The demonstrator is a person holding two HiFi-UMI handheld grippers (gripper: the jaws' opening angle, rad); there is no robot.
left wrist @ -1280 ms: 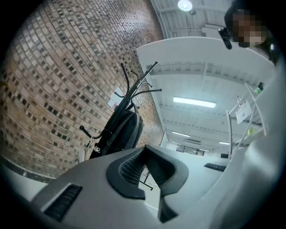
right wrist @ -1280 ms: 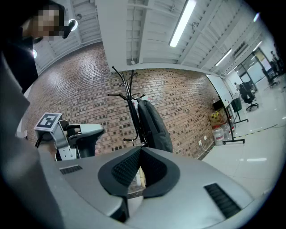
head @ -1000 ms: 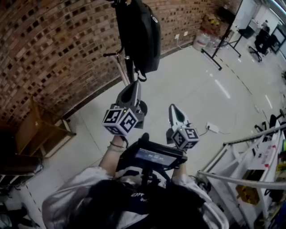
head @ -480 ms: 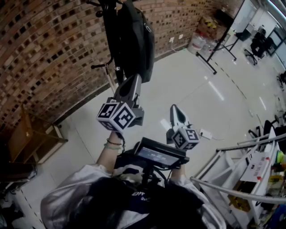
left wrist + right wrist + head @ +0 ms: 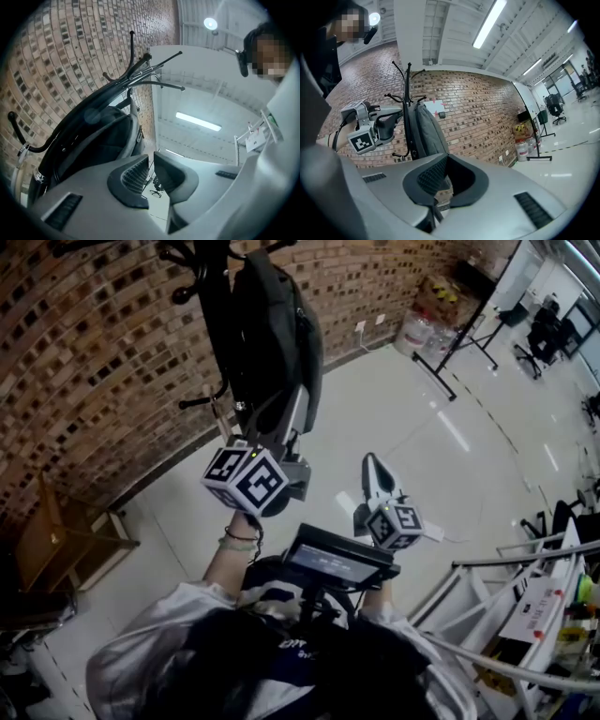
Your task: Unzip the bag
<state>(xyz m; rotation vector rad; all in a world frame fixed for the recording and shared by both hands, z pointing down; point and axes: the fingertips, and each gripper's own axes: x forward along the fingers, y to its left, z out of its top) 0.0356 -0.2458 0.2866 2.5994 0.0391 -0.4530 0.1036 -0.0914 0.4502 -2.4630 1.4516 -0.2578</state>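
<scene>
Head view: the black bag (image 5: 277, 334) hangs from a coat stand (image 5: 211, 296) by the brick wall (image 5: 84, 352), far and left. The left tool (image 5: 292, 420) is held up on an outstretched forearm, its tip close under the bag's lower end. The left gripper view shows its jaws slightly apart with nothing between them. The right tool (image 5: 373, 465) sits lower and to the right, well apart from the bag, jaws together and empty

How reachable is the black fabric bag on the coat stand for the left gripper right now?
Probably yes: the left gripper sits close to the black fabric bag, with nothing visible between them.
</scene>
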